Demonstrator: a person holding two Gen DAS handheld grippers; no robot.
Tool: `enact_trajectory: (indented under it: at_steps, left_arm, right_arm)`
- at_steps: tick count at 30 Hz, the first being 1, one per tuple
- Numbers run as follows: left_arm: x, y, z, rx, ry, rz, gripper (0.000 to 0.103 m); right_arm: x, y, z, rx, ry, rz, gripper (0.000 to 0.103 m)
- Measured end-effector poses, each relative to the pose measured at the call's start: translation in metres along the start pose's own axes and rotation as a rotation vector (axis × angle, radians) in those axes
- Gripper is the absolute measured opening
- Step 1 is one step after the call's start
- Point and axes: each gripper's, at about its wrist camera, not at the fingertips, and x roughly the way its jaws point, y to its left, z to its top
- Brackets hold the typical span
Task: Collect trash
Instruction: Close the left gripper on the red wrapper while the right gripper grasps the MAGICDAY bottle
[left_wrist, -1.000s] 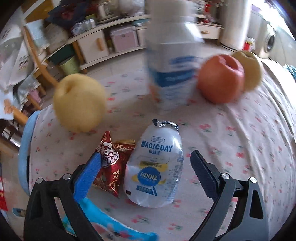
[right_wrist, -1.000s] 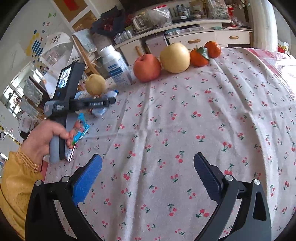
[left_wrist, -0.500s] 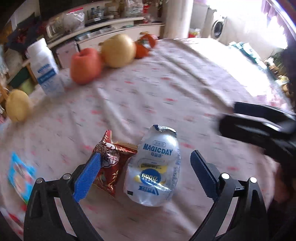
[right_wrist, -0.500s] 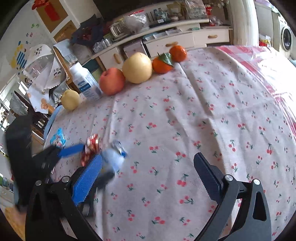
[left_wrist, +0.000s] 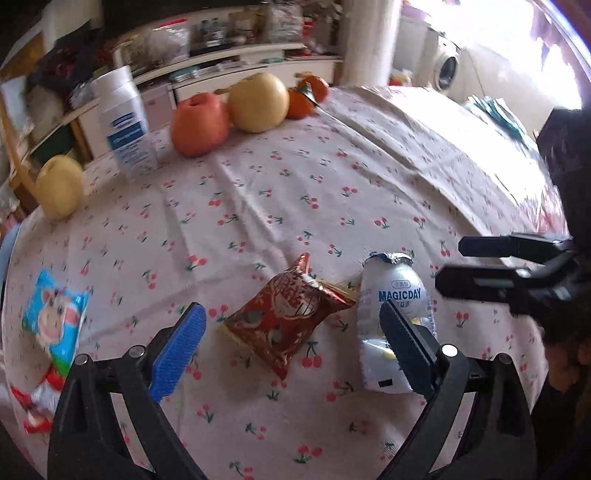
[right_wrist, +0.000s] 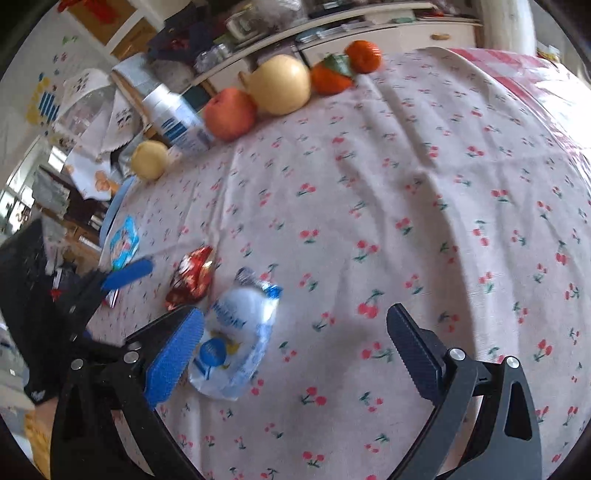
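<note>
- The left gripper (left_wrist: 291, 336) hangs low over the bench (left_wrist: 369, 192), which wears a pale cloth printed with cherries; its jaws are spread wide and grip nothing.
- Between those jaws, in the left wrist view, lies the red snack wrapper (left_wrist: 288, 317), crumpled and flat on the cloth, touched by neither finger.
- Just to the right of the wrapper lies the white MAGICDAY pouch (left_wrist: 395, 295), its torn foil top pointing away from the camera; the dark finger of the left gripper stands in front of its lower half.
- The pouch and the red wrapper lie side by side, their edges touching or nearly so.
- The right gripper (right_wrist: 295, 343) comes in from the right of the left wrist view; its jaws are spread too, and empty.
- In the right wrist view the pouch lies just beside the blue finger (right_wrist: 177, 350), partly behind it and left of the gap; whether they touch, I cannot tell.
- A blue and white snack packet (left_wrist: 55, 325) with a cartoon animal lies near the bench's left edge, well apart from the other two pieces of trash.
- Along the far edge stand a white bottle with a blue label (left_wrist: 125, 125), a small yellow pear (left_wrist: 59, 184) to its left, then a red apple (left_wrist: 199, 123), a large yellow pear (left_wrist: 258, 101) and two tangerines (left_wrist: 306, 96).
- Behind the bench are white shelves and cupboards (left_wrist: 236, 70), crowded with things.
</note>
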Motion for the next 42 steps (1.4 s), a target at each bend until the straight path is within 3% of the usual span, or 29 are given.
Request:
enact_trajectory:
  at_steps: [4, 6, 7, 16, 21, 26, 30, 33, 36, 39, 41, 42]
  left_arm:
    - [0.014, 0.001, 0.004, 0.016, 0.021, -0.026, 0.073]
    - [0.024, 0.001, 0.004, 0.034, 0.038, -0.021, 0.070]
    - [0.026, 0.001, 0.004, 0.043, 0.035, -0.020, 0.070]
    - [0.022, -0.001, -0.004, 0.034, 0.008, 0.000, 0.057]
    - [0.009, 0.000, -0.020, -0.056, 0.023, 0.038, 0.056]
    - [-0.014, -0.002, -0.050, -0.152, 0.022, 0.024, 0.057]
    - [-0.025, -0.006, -0.067, -0.185, 0.029, 0.025, 0.073]
    - [-0.026, -0.003, -0.072, -0.179, 0.028, 0.090, 0.081]
    - [-0.023, 0.003, -0.070, -0.173, 0.022, 0.110, 0.081]
    - [-0.023, 0.002, -0.065, -0.152, -0.009, 0.078, 0.081]
    - [-0.020, -0.003, -0.062, -0.128, -0.012, 0.062, 0.076]
    - [-0.018, -0.004, -0.061, -0.123, -0.002, 0.066, 0.064]
  right_arm:
    - [0.003, 0.013, -0.006, -0.058, 0.027, 0.019, 0.092]
    - [0.005, 0.013, -0.008, -0.060, 0.040, 0.023, 0.078]
    - [0.006, 0.013, -0.008, -0.055, 0.045, 0.027, 0.077]
    - [0.010, 0.016, -0.007, -0.068, 0.049, 0.014, 0.077]
    - [0.012, 0.017, -0.006, -0.074, 0.041, 0.014, 0.078]
    - [0.017, 0.025, -0.006, -0.094, 0.039, 0.034, 0.078]
    - [0.024, 0.044, -0.009, -0.154, 0.044, 0.045, 0.078]
    - [0.028, 0.056, -0.009, -0.202, 0.036, 0.060, 0.078]
    - [0.030, 0.061, -0.008, -0.212, 0.024, 0.098, 0.078]
    - [0.033, 0.066, -0.007, -0.221, 0.012, 0.122, 0.078]
    - [0.034, 0.069, -0.005, -0.228, -0.004, 0.136, 0.078]
    - [0.034, 0.071, -0.005, -0.229, -0.009, 0.135, 0.079]
